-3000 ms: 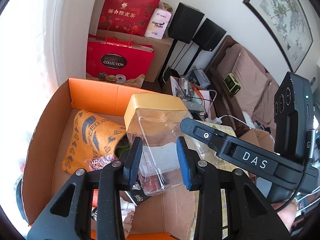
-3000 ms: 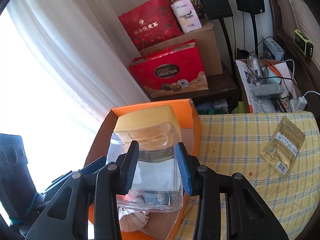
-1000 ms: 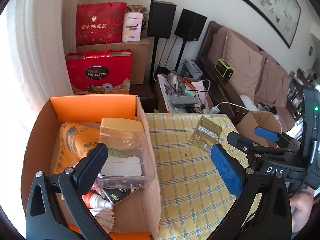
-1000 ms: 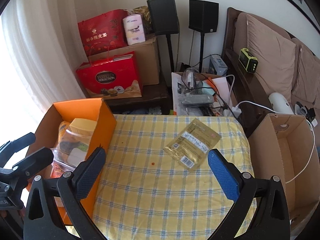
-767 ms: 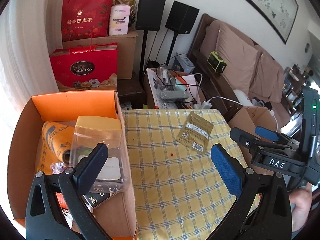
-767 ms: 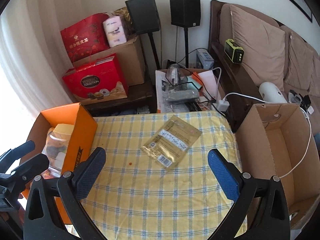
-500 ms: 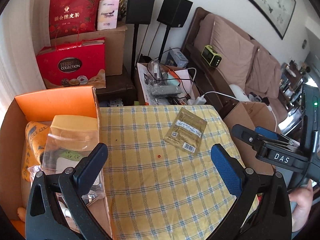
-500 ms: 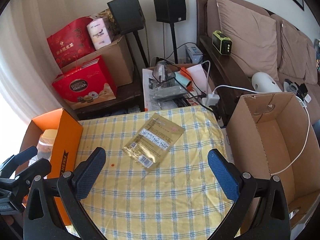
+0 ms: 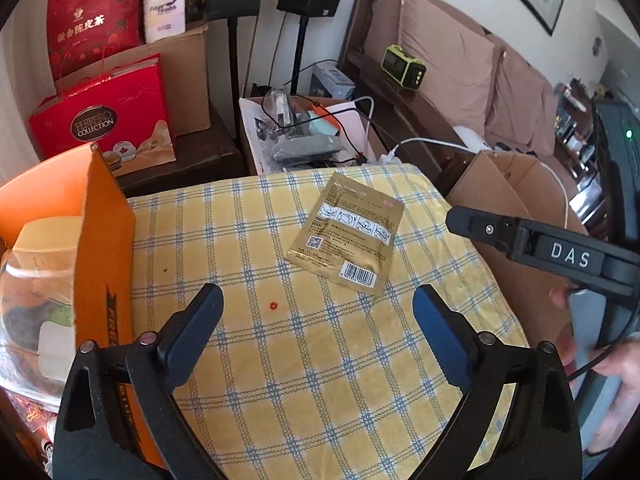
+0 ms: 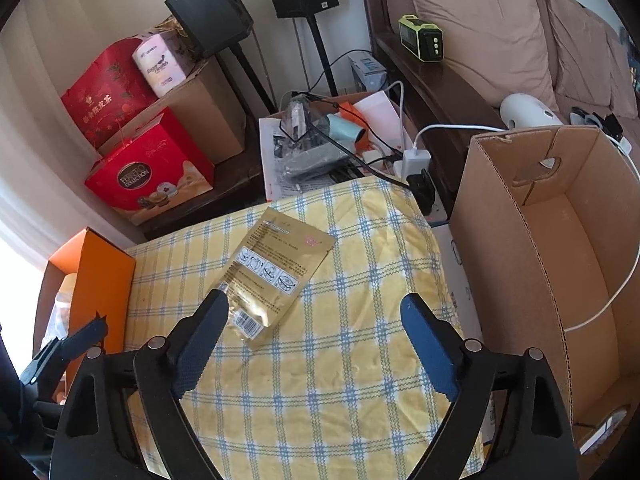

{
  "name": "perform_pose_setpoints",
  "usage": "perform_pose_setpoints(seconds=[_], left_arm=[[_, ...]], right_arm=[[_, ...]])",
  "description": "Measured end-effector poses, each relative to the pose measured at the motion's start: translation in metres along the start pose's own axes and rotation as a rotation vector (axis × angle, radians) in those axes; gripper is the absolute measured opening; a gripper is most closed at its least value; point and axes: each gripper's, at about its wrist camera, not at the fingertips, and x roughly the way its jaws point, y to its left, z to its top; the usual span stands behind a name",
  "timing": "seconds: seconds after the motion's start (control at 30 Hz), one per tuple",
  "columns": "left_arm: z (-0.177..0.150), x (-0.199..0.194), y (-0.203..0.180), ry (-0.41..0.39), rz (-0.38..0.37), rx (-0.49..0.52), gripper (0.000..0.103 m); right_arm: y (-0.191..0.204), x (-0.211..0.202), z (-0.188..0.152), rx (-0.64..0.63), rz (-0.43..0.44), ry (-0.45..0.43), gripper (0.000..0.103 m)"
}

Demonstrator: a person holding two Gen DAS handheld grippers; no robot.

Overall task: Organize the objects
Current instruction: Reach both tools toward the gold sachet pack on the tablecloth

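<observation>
Two open grippers, one packet left to sort

Both grippers hang over the yellow checked cloth [image 9: 320, 360] with nothing held. Left gripper [image 9: 316, 332]: jaws spread wide, empty. Right gripper [image 10: 314, 338]: jaws spread wide too, empty, and its left fingertip [image 10: 208, 320] sits just over the barcode end of the gold packet [image 10: 276, 272].

Landmark is the packet. It lies flat on the cloth, printed side up, tilted on a diagonal. Orange box [image 9: 102, 240] stands well to its left, already holding a clear jar with a yellow lid [image 9: 38, 256] plus other bits. Brown cardboard box [image 10: 560, 240] stands to its right, off the cloth edge; what shows of its inside looks nearly bare, with a white cable [image 10: 612, 300] draped inside it.

Step in hand, judged: pick up the packet with the right gripper, since it is nearest. Which box it belongs in cannot be told.

To do it well: a flat pouch gives no edge to grab from straight above. Come in low at the near short end, one finger scraping under the edge, other on top, then close. Expect it to flop; lift slowly. Watch the cloth, which may bunch and get pinched too.
</observation>
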Motion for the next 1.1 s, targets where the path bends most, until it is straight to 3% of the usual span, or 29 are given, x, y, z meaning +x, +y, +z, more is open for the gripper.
perform_pose_setpoints(seconds=[0.13,0.3,0.37,0.5,0.77,0.87,1.0,1.1], left_arm=[[-0.007,0.019,-0.013,0.003,0.02,0.077,0.083],[-0.015,0.034,-0.024,0.006,0.002,0.144,0.068],[-0.018,0.04,-0.03,0.014,-0.003,0.192,0.065],[-0.024,0.051,-0.043,0.02,-0.006,0.27,0.063],[-0.023,0.071,-0.064,0.014,0.068,0.361,0.051],[-0.022,0.072,-0.069,0.004,0.075,0.394,0.04],[-0.021,0.074,-0.071,0.017,0.041,0.401,0.008],[-0.021,0.072,-0.07,0.011,0.011,0.384,0.002]], right_arm=[[-0.005,0.011,-0.003,0.009,0.004,0.019,0.081],[-0.012,0.024,-0.005,0.035,0.034,0.045,0.061],[-0.015,0.028,-0.005,0.042,0.042,0.054,0.059],[-0.02,0.028,-0.007,0.062,0.059,0.048,0.059],[-0.03,0.025,-0.007,0.085,0.07,0.037,0.059],[-0.031,0.023,-0.007,0.086,0.075,0.032,0.059],[-0.032,0.022,-0.007,0.087,0.078,0.029,0.059],[-0.032,0.022,-0.008,0.089,0.078,0.032,0.059]])
